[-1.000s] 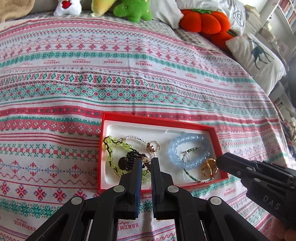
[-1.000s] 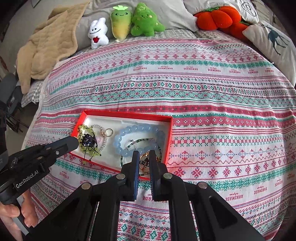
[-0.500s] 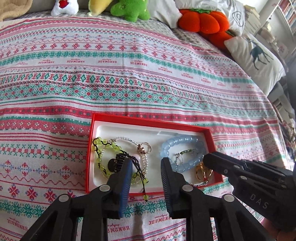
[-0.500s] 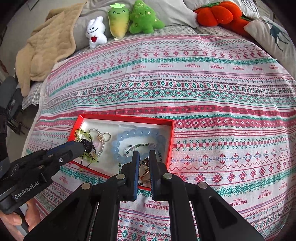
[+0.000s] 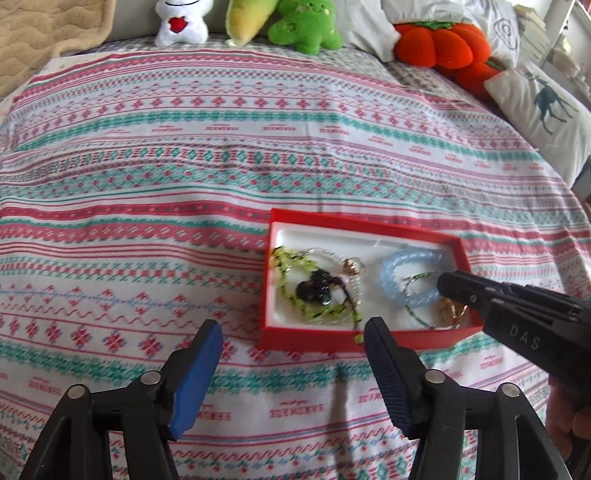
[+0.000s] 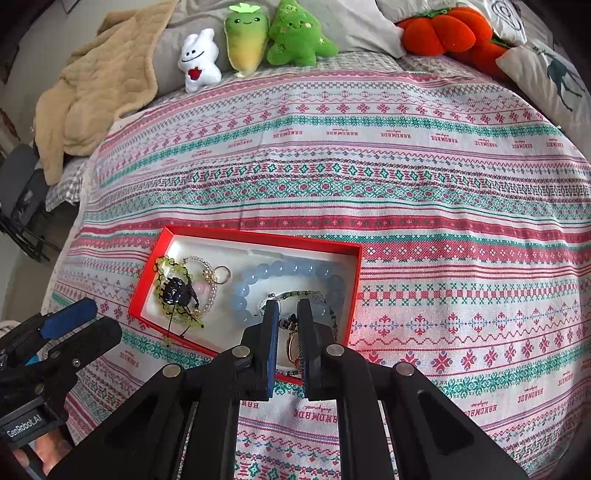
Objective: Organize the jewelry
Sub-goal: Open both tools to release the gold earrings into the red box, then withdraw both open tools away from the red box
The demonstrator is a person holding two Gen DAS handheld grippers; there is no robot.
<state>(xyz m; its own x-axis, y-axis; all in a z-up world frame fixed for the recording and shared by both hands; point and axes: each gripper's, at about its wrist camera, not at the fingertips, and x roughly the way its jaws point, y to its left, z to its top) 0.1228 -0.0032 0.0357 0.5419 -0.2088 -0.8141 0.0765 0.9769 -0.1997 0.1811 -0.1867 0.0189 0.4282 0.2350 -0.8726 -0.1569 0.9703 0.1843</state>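
A red jewelry box (image 5: 362, 225) (image 6: 255, 235) with a white lining lies on the patterned bedspread. In it are a green bead bracelet with a black charm (image 5: 314, 290) (image 6: 175, 291), a pearl strand with a ring (image 6: 218, 275), a pale blue bead bracelet (image 5: 410, 277) (image 6: 280, 273) and a gold earring (image 5: 452, 312) (image 6: 291, 345). My left gripper (image 5: 293, 330) is open and empty, just in front of the box's near left edge. My right gripper (image 6: 287, 314) is nearly closed around the gold earring inside the box's right end.
Plush toys (image 6: 255, 37), an orange pumpkin cushion (image 6: 443, 31), a deer pillow (image 5: 546, 107) and a beige blanket (image 6: 99, 81) lie along the far side of the bed. The bed's left edge drops off near the box in the right wrist view.
My left gripper has opened, let go of the green bracelet's black charm in the box, and drawn back to the left. My right gripper has stayed at the gold earring.
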